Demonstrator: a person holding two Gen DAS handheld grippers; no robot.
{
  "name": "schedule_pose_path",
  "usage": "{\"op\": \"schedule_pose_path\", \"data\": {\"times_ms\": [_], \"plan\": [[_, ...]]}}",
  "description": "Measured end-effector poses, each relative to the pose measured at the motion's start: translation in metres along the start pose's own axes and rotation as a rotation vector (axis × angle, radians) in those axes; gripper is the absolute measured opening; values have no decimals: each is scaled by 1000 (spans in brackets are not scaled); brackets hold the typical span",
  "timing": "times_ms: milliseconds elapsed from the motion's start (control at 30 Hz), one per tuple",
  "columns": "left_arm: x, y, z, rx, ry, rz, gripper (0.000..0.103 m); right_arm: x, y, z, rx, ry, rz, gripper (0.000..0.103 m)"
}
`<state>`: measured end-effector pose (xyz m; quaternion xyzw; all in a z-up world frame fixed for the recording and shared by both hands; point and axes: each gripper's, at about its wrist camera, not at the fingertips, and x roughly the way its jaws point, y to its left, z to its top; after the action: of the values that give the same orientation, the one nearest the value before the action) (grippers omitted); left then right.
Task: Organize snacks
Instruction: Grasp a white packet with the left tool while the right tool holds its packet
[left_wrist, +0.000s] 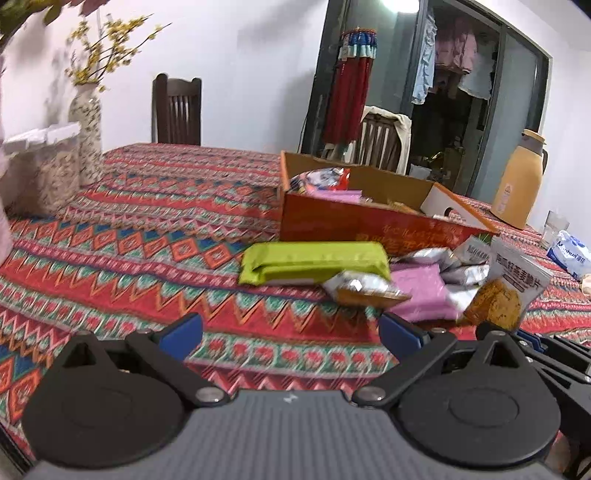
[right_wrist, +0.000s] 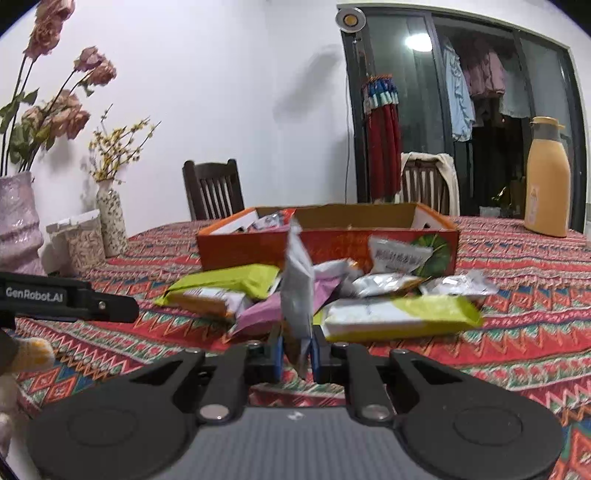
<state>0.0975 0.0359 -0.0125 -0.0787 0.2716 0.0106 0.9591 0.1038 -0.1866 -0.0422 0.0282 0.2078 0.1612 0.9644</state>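
Evidently the pick-up step was in hand: the right claw (right_wrist: 297, 352) was clamped on a silver packet (right_wrist: 297, 291), which stood upright and slightly crumpled between the pads, in front of the snack pile (right_wrist: 369, 295) on the bench (right_wrist: 517, 332). Next, I judged, it needed carrying toward 12 o'clock, over the near wall of the orange box (right_wrist: 332, 243), and letting go inside. The left claw (left_wrist: 290, 328) hung wide and empty, the pile at its 2 o'clock.

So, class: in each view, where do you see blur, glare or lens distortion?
Left wrist view: the snack pile is motion-blurred, the ceiling light glares, the door frame bows. Right wrist view: the held silver packet is smeared; dark corners show fisheye vignetting.
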Motion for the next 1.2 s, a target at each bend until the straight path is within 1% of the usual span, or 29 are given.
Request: {"op": "schedule_pose_path", "data": {"times_ms": [133,267,367,433,533,633,700,733,800,833,867,1000,1200], "plan": [[8,-13,15,11,-17,-11,103,-3,-15,8,9,-29,-22,14],[22,-30,28,33,-18,-9,103,1,-36,16,13,-51,-58,14],[36,-42,32,52,0,1,103,8,-49,20,22,-57,-77,14],[46,-48,34,61,14,4,103,13,-56,21,33,-54,-75,14],[60,-56,34,72,35,11,98,22,-61,19,42,-30,-57,14],[75,-59,30,71,63,29,88,25,-61,17,43,-23,-38,14],[85,-59,27,69,89,33,73,29,-63,18,51,0,-46,14],[88,-59,26,68,100,29,70,29,-62,17,56,4,-42,14],[94,-57,22,64,122,16,55,29,-63,17,60,7,-33,14],[96,-55,22,57,133,-4,51,29,-62,16,58,5,-29,14],[97,-53,22,45,141,-27,44,29,-62,16,56,3,-25,14],[95,-51,20,37,133,-46,39,28,-64,15,61,-4,-13,14],[79,-54,20,60,93,-56,39,27,-63,15,65,-10,-11,14]]}}
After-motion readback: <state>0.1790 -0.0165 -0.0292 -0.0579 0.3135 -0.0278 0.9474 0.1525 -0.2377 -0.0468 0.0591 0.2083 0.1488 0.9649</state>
